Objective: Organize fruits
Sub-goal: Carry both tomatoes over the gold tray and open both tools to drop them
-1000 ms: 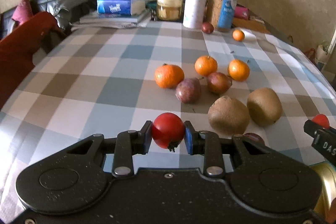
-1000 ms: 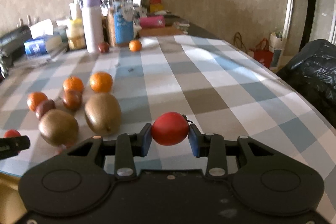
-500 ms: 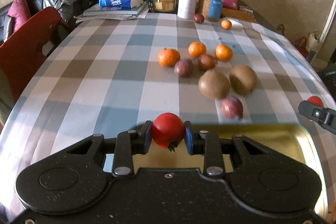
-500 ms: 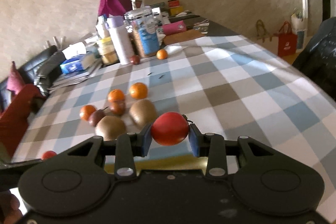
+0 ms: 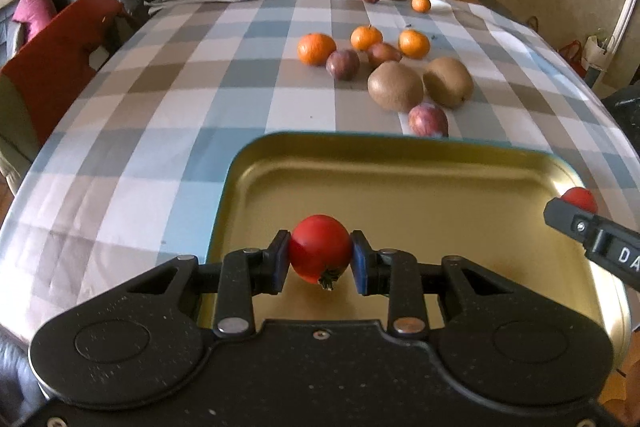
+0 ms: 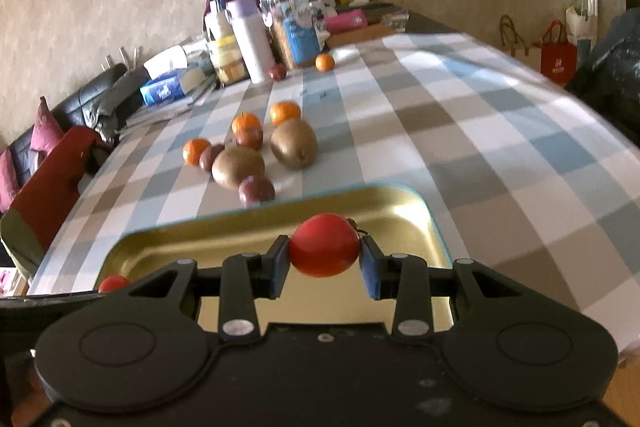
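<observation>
**Surfaces and finishes on the table**

The shallow gold-coloured metal tray [image 5: 400,183] has a smooth, satin sheen. The blue, grey and white checked tablecloth [image 5: 168,131] looks smooth, with a slight gloss where light falls. The two brown oval kiwis [image 5: 395,86] are matt and fuzzy. The round red tomato [image 5: 320,247] is glossy and smooth. The black plastic left gripper [image 5: 320,259] looks matt and finely speckled.
</observation>
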{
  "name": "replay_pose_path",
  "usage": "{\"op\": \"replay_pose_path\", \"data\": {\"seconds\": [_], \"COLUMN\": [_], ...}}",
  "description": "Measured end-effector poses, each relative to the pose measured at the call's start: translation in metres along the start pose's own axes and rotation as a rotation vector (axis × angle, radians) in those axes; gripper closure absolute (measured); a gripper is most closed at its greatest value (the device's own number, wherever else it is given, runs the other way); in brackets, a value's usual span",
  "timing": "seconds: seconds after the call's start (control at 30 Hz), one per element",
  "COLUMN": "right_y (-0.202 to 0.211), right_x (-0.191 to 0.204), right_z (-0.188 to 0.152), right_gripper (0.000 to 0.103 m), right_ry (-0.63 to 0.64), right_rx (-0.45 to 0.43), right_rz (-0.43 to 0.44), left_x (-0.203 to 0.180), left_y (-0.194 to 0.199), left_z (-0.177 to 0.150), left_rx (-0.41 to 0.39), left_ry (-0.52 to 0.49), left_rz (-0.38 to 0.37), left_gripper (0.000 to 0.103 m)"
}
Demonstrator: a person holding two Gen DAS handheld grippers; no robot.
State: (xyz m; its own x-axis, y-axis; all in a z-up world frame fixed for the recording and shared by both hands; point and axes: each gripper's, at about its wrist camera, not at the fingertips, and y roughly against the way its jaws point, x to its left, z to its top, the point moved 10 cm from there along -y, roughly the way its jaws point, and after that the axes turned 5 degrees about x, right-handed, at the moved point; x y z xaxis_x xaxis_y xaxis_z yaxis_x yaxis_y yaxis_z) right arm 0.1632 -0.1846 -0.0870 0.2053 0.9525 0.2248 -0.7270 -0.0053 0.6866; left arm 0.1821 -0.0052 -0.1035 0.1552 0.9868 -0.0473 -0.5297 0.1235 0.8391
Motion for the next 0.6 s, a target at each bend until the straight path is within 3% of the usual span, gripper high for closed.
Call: {"op": "replay_pose_path", "data": {"seconds": [0.6], "right_y": [-0.019], "right_x": [-0.002], "right_z": [-0.013], "right_gripper": [0.063], "right_ry": [0.021], "right_rx": [0.070], "right_rz": [-0.031], "left_x": [0.005], "left_y": [-0.009], "left_z": [0.000], "left_rx": [0.010], "left_ry": [0.002], "left_rz": [0.029], "left_gripper": [0.058]}}
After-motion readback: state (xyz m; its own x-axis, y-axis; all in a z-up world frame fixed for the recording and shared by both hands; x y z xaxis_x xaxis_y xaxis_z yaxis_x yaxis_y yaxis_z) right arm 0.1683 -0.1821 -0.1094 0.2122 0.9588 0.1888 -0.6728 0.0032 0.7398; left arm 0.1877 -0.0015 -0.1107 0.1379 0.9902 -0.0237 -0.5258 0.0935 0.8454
